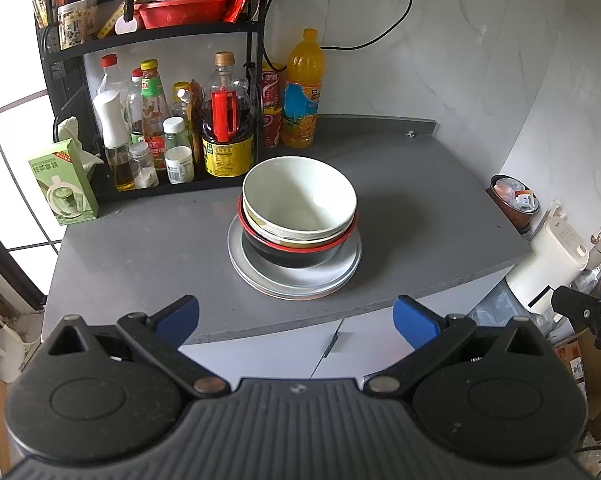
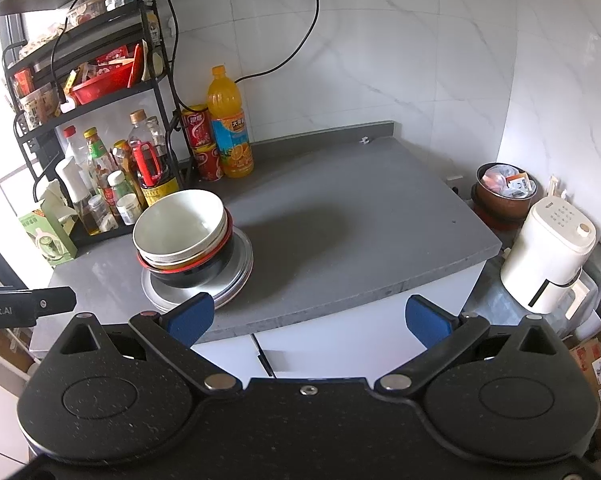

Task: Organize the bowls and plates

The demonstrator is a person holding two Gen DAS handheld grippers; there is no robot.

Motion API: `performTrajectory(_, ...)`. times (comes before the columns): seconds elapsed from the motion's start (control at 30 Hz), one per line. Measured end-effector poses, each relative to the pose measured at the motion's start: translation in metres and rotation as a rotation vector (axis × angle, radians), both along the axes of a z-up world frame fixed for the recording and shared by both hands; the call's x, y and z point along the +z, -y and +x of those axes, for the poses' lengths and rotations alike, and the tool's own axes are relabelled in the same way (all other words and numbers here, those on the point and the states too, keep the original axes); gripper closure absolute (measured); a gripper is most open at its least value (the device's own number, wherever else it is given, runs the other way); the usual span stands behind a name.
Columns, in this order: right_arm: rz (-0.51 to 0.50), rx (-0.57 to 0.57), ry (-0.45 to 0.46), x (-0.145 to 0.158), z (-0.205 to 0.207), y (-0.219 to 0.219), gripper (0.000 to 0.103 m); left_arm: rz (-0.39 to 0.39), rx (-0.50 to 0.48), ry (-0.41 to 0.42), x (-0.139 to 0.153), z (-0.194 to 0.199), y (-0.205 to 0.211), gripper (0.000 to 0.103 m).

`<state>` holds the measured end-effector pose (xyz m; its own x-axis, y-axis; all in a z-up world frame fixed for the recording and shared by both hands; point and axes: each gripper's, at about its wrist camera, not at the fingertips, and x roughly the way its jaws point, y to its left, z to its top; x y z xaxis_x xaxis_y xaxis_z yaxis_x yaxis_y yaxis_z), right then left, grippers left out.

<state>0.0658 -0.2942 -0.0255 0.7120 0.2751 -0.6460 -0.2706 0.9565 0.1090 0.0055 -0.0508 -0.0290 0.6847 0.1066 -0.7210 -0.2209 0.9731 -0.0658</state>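
Dead centre of my left wrist view, just past the near edge of the grey counter [image 1: 148,240], stands the whole stack: a white bowl [image 1: 300,196] nested in a red-rimmed black bowl [image 1: 296,254], both sitting on the grey plates [image 1: 292,280]. My left gripper [image 1: 296,320] hangs short of the counter edge with its blue pads wide apart and nothing between them, and the stack lies straight ahead of it, squarely between the lines of the two fingers. In the right wrist view the same stack sits at centre left, beyond the left pad of my right gripper [image 2: 308,318], which is equally spread and empty and faces bare counter. I judge the left hand the nearer and better lined up; the stack is round, so no axis matters.
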Motion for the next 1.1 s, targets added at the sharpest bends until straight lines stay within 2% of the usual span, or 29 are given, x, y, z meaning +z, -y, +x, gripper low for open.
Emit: performTrajectory(1.1, 0.021, 0.002, -0.029, -0.003, 0.008, -0.019, 0.0, 0.028, -0.002, -0.016, 0.005, 0.015, -0.008, 0.001)
